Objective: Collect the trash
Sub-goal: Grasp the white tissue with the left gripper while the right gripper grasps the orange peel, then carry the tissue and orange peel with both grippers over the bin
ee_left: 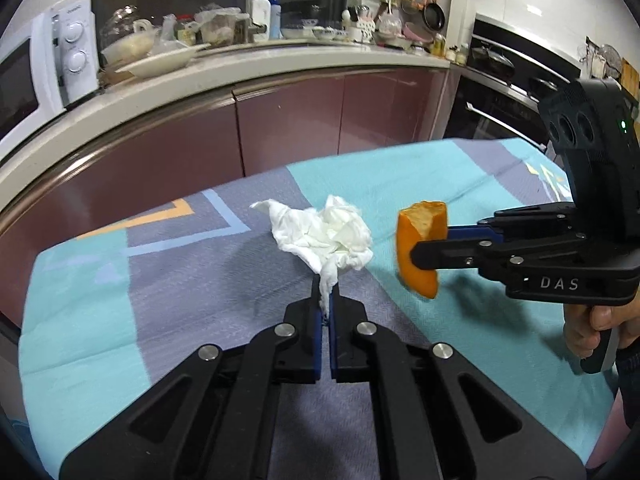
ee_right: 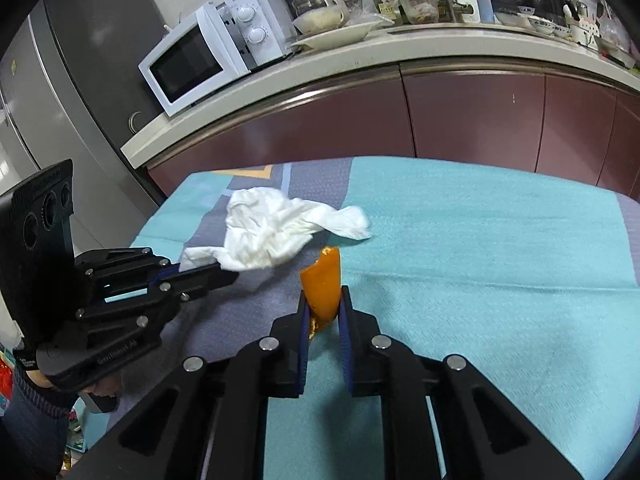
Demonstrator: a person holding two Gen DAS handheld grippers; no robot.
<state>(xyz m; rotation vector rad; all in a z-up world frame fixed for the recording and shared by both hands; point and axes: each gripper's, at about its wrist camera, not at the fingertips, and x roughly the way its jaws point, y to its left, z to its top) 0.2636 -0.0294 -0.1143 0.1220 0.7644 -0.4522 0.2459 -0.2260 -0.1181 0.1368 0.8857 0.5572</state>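
- The crumpled white tissue hung above the cloth-covered table, pinched by one twisted corner in the left gripper, whose fingers were pressed nearly together on that thin tail of paper.
- The rest of the tissue bunched loosely beyond the fingertips; from the right wrist view it spread out sideways from the left gripper, clear of the cloth.
- Just beside it was the orange peel — a curved wedge, bright outside and paler inside — clamped in the right gripper and lifted off the table.
- In the right wrist view the orange peel stood upright between the narrow-set fingers of the right gripper, both pads touching it.
- A hand gripped the right gripper's handle at the frame's edge.
- The table wore a turquoise and grey-purple cloth with orange and pale-blue lines.
- Behind it ran maroon cabinets under a pale counter, crowded with a white microwave, a plate, bowls and bottles.
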